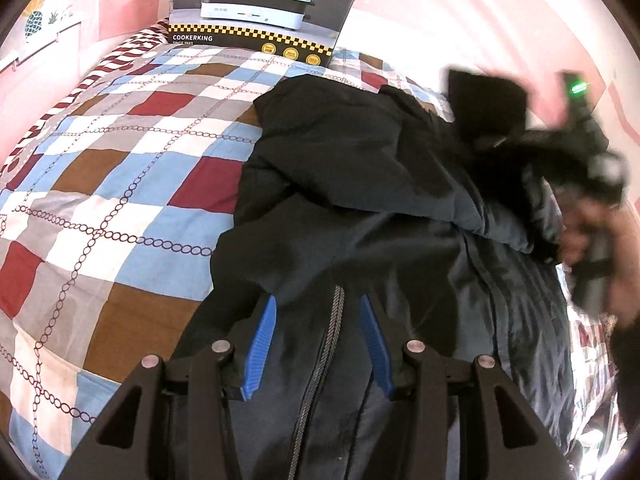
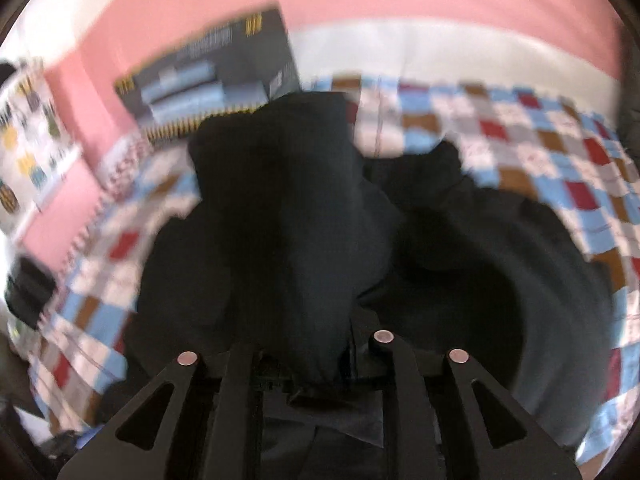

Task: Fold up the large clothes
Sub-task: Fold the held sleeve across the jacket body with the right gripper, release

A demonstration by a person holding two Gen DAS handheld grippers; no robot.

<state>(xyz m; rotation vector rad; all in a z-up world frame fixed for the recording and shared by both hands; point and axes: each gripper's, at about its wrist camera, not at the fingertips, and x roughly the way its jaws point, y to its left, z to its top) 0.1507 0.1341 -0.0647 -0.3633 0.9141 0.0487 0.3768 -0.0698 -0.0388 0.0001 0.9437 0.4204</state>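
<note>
A large dark navy jacket [image 1: 360,184] lies crumpled on a checked bedspread [image 1: 120,160]. My left gripper [image 1: 318,300] is low over the jacket's front, its blue pads [image 1: 260,344] apart on either side of the zipper [image 1: 332,332], neither one pressing on the cloth. At the right edge, my right gripper [image 1: 520,136] is blurred and held by a hand [image 1: 580,236], with a dark sleeve end [image 1: 484,108] sticking up from it. In the right wrist view the sleeve [image 2: 288,200] rises out of my right gripper [image 2: 316,344] and hides the fingertips; the rest of the jacket [image 2: 460,260] lies below.
A dark cooker box [image 1: 264,4] stands at the far end of the bed against the pink wall [image 1: 440,20]; it is blurred in the right wrist view [image 2: 212,80]. A pineapple-print cloth [image 1: 40,12] hangs at the far left. Bare bedspread lies left of the jacket.
</note>
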